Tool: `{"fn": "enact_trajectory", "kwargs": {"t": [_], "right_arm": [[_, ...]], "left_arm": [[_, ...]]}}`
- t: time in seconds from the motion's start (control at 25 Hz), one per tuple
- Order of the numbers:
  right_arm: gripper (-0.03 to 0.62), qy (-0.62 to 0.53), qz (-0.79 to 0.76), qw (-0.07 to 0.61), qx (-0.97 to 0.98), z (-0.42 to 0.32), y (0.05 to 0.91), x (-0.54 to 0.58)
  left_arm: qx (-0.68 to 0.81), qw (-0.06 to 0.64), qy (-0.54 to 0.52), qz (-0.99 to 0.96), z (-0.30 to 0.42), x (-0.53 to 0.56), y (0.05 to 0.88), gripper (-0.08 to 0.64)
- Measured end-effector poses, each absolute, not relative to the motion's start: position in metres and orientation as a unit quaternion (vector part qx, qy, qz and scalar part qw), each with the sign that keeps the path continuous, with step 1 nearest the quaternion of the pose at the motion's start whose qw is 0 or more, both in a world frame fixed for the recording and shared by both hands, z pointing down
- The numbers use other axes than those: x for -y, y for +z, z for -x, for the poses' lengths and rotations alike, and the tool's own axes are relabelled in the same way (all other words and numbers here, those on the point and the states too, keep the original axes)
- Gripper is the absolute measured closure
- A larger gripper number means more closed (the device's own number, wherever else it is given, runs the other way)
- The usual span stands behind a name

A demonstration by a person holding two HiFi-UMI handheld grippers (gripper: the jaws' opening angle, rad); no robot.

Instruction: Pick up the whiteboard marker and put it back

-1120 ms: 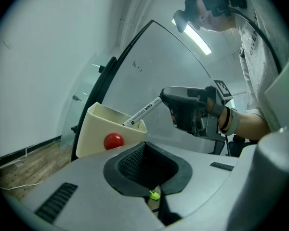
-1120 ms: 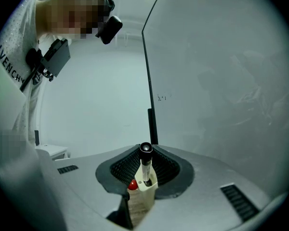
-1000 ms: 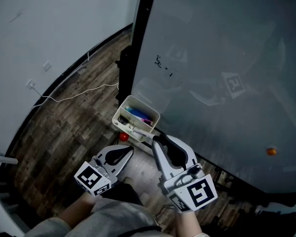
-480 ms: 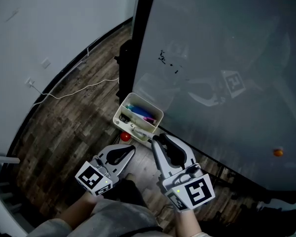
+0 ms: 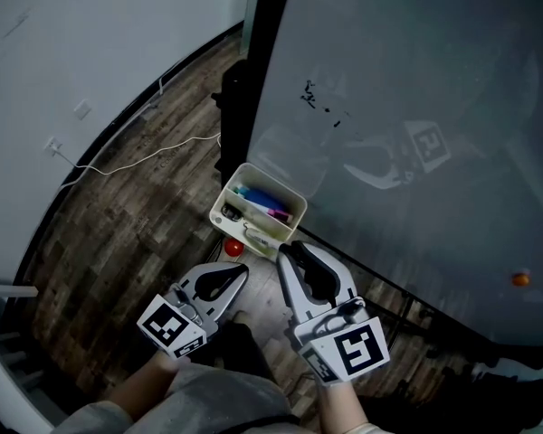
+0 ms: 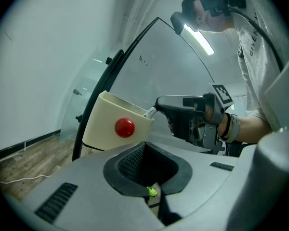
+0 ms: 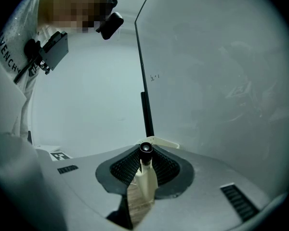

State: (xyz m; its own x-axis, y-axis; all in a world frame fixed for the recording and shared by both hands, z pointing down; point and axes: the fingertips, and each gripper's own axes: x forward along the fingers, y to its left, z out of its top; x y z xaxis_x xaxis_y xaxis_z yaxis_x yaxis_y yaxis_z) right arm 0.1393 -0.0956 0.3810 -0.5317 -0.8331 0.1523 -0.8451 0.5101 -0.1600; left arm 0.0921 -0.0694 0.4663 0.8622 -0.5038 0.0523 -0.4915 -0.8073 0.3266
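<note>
We are clamping the whiteboard marker (image 7: 145, 170) — likely light, stiff, slick — by its barrel between the right gripper (image 5: 290, 248) fingers, the left gripper (image 5: 241, 269) fingers resting together, empty.

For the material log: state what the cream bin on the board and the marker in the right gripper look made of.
Cream bin: likely moulded plastic, matte; smooth uniform walls, rounded corners. Whiteboard marker: probably plastic too; smooth pale barrel, glossy black end.
</note>
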Motion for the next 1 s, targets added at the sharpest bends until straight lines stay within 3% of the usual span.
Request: {"fn": "enact_trajectory", "kwargs": {"t": [1.0], "right_arm": [[0.505,0.087,-0.492,0.034,0.866,-0.126,0.387,0.091]], "left_arm": [[0.258,0.177,-0.019,-0.950,-0.083,0.071,0.473,0.545]]}}
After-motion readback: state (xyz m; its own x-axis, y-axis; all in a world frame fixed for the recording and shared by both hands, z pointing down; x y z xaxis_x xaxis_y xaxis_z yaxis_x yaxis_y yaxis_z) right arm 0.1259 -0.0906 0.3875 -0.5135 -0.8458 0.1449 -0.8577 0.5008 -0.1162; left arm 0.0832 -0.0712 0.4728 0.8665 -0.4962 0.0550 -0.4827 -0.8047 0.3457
